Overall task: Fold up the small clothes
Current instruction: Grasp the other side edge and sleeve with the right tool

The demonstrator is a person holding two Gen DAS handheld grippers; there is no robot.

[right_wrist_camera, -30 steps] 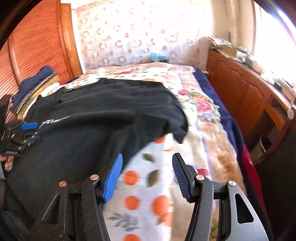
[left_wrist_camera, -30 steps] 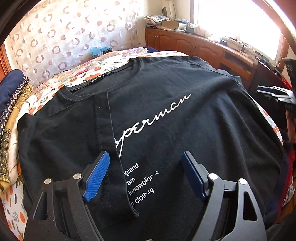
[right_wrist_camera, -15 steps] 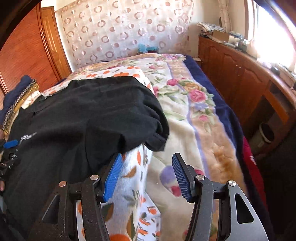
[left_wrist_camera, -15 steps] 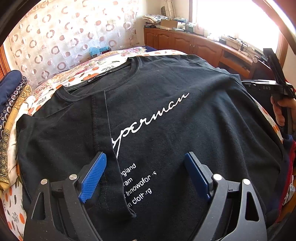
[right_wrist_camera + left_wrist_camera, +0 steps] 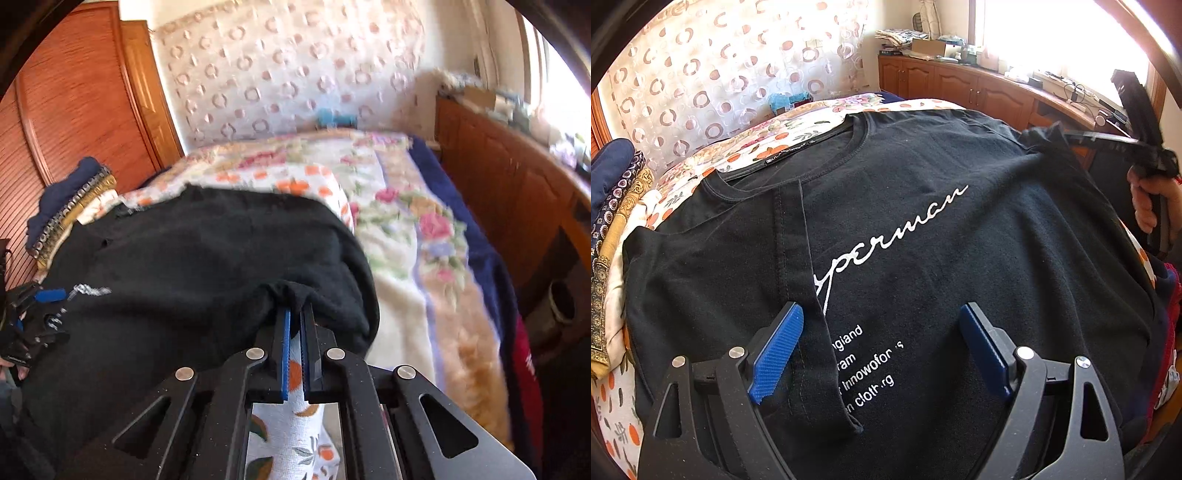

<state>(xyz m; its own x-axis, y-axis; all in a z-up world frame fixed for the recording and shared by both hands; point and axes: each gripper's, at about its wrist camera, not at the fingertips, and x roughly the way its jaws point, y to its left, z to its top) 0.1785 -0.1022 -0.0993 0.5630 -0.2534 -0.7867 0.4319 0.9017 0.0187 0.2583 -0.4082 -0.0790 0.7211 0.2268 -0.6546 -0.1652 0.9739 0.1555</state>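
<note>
A black T-shirt (image 5: 923,229) with white script print lies front up on the bed. Its left sleeve (image 5: 798,258) is folded in over the chest. My left gripper (image 5: 882,332) is open and empty, hovering low over the shirt's lower front. My right gripper (image 5: 295,314) is shut on the right sleeve (image 5: 295,291), bunching the cloth between the blue pads. It also shows in the left wrist view (image 5: 1071,138) at the far right, held in a hand, with the sleeve lifted.
A floral and orange-print blanket (image 5: 402,221) covers the bed. Folded clothes (image 5: 617,206) are stacked at the left. Wooden cabinets (image 5: 979,92) with clutter run under the window. A wooden wardrobe (image 5: 74,122) stands behind the stack.
My right gripper moved onto the shirt's right sleeve and shut on it; it was open over the blanket before. The left gripper has barely moved.
</note>
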